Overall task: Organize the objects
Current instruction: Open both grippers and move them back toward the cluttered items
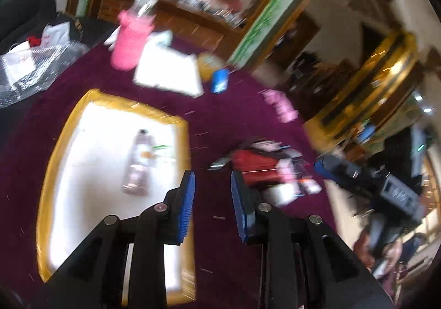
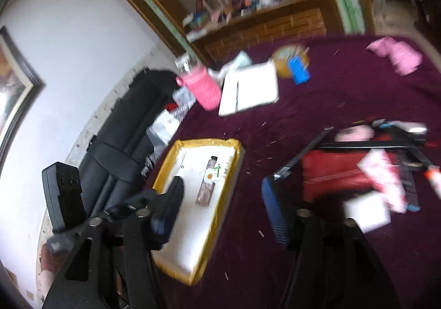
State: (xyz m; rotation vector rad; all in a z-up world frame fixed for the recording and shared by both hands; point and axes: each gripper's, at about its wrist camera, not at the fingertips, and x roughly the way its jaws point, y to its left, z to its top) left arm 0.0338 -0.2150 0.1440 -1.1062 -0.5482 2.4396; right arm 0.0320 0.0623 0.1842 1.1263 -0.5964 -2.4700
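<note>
Hovering above a purple cloth (image 1: 226,121), the left gripper (image 1: 212,179) has its blue pads apart and nothing between them. The right gripper (image 2: 223,198) is likewise spread wide and empty. A white tray with a yellow rim (image 1: 66,127) lies flat on the cloth, just left of the left gripper; a tube (image 1: 137,160) lies inside it, beside a small white card with green print (image 2: 220,168). A heap of mixed items, with a red pouch (image 2: 330,174) in it, sits to the right of the tray, apart from it. Farther back: pink bottle (image 1: 129,41), open notebook (image 2: 250,88), blue box (image 1: 220,80). Both views are motion-blurred.
</note>
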